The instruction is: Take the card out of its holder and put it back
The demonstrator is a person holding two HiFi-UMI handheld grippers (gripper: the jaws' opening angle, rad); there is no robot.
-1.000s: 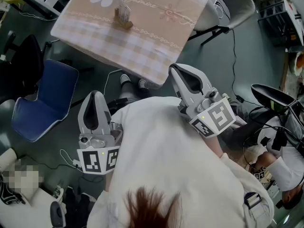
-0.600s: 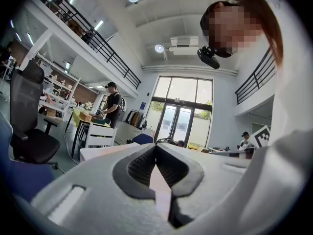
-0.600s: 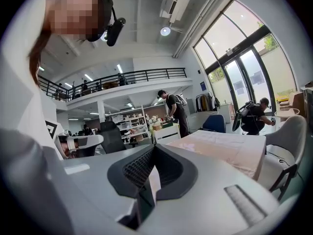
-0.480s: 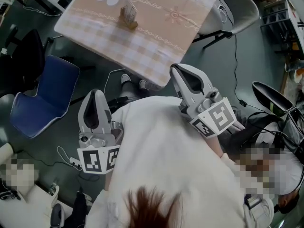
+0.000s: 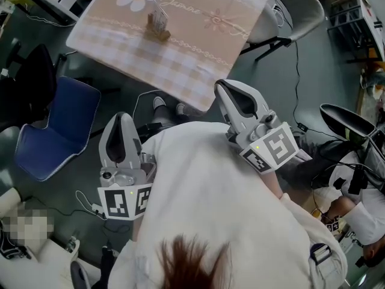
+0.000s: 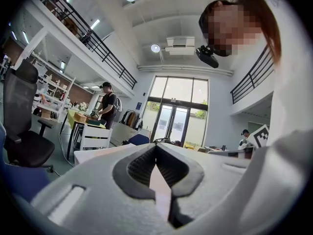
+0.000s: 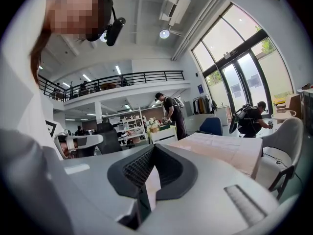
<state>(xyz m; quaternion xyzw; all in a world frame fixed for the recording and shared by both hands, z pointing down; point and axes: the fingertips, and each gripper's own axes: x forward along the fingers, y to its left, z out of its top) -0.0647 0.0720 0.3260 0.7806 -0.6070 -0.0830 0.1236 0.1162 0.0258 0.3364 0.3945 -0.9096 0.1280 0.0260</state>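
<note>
Lower centre of the frame, both tools are being held close against the body. The left gripper (image 5: pixel 121 120) is being held fully closed, with nothing between its jaws. The right gripper (image 5: pixel 220 87) is likewise being held closed and empty. Further up, at upper left, the card (image 5: pixel 157 18) is being carried upright in its holder (image 5: pixel 160 33) on the table (image 5: pixel 198 50), well apart from both grippers. Removal is judged not begun. Risk noted: the light holder being dragged or tipped if the card is being pulled while the base is not being steadied.
</note>
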